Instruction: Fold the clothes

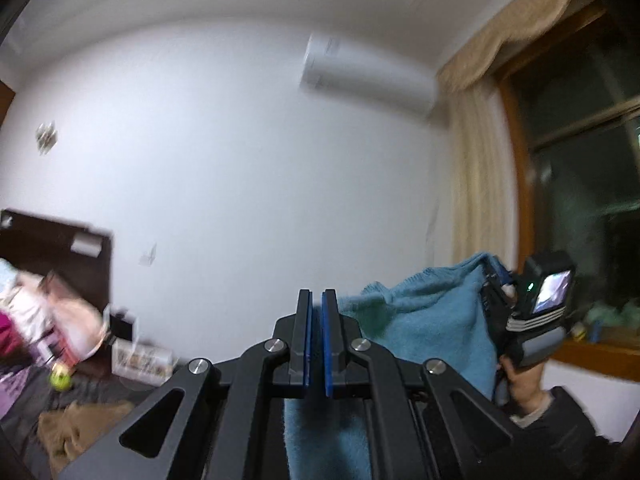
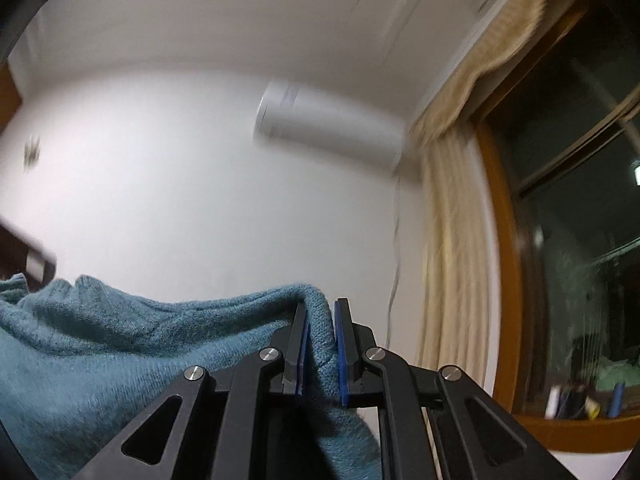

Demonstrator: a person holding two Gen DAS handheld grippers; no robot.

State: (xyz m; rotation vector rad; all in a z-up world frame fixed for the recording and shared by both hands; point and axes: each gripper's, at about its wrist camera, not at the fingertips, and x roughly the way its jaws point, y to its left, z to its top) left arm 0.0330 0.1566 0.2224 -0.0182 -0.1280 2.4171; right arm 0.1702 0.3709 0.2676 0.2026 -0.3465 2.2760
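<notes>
Below the wall's air conditioner (image 2: 328, 132), our left gripper (image 1: 317, 340) and right gripper (image 2: 320, 344) each clamp the lifted sweater (image 2: 120, 344); thin pinches could slip.

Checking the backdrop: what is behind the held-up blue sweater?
Behind the blue sweater are a white wall, an air conditioner and a curtain. Anything lower is hidden by the fabric.

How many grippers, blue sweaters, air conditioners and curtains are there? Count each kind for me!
Grippers: 2, the left gripper and the right gripper
Blue sweater: 1
Air conditioner: 1
Curtain: 1
Total: 5
</notes>
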